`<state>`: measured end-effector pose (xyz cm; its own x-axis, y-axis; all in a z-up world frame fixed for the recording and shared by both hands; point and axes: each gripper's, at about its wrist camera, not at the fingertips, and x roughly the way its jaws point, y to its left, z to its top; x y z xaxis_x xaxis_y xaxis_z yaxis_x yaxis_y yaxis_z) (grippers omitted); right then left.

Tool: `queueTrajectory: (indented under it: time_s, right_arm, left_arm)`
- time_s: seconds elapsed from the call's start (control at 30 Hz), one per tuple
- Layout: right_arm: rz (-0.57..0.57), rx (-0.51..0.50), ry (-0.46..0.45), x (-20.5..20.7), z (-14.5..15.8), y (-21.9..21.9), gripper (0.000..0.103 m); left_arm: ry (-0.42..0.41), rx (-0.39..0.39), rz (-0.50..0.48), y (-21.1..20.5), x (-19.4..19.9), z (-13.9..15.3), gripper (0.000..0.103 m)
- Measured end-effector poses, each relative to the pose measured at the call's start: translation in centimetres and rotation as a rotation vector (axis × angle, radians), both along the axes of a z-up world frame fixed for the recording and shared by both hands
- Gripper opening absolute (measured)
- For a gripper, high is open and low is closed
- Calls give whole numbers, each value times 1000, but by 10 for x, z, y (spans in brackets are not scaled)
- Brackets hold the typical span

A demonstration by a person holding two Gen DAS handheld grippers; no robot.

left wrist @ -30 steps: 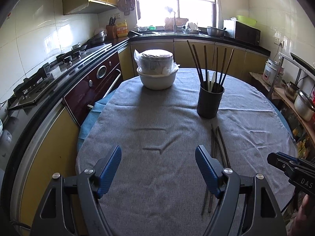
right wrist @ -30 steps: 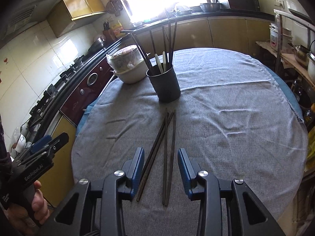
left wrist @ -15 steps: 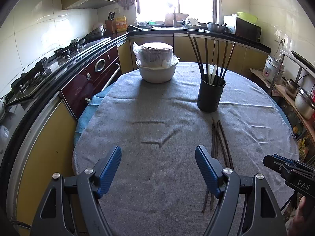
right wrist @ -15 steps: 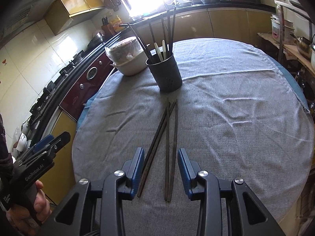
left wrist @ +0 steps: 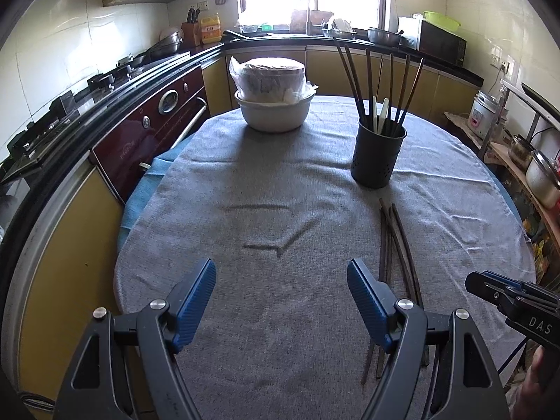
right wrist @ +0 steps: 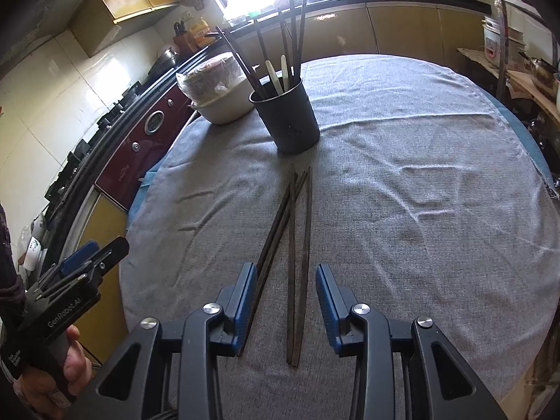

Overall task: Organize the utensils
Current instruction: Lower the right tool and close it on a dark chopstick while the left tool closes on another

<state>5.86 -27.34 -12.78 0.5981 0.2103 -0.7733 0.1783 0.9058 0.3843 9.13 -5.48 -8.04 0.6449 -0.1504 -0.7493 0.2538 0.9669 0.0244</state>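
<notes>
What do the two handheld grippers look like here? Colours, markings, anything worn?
Both are black plastic frames with silver pivot screws and ribbed blue pads. The left gripper reads "GenRobot.AI" on its body in the right wrist view; the right gripper shows "DAS" lettering in the left wrist view. A dark patterned sleeve shows.

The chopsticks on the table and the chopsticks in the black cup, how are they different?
The loose chopsticks lie flat on the grey cloth; the chopsticks in the cup stand up, leaning outward. The loose ones lie close together; the cup ones fan apart beside white utensils. Both sets are dark and thin.
</notes>
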Motion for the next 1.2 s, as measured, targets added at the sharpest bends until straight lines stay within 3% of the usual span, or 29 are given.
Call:
queueTrajectory:
  time_s: [0.17, 0.4, 0.73, 0.97, 1.2]
  right_arm:
    - [2, -3, 24, 11, -8, 0, 38]
    - [1, -12, 58, 30, -27, -5, 38]
    - [16, -11, 103, 87, -53, -18, 37]
    - [42, -24, 136, 124, -68, -13, 24]
    - [45, -86, 158, 135, -77, -4, 13]
  left_arm:
    - [35, -12, -10, -2, 10, -11, 78]
    - [150, -77, -49, -8, 26, -39, 78]
    - [193, -90, -74, -18, 45, -60, 78]
    - [206, -105, -101, -16, 55, -68, 78]
    - [213, -129, -162, -19, 63, -70, 78]
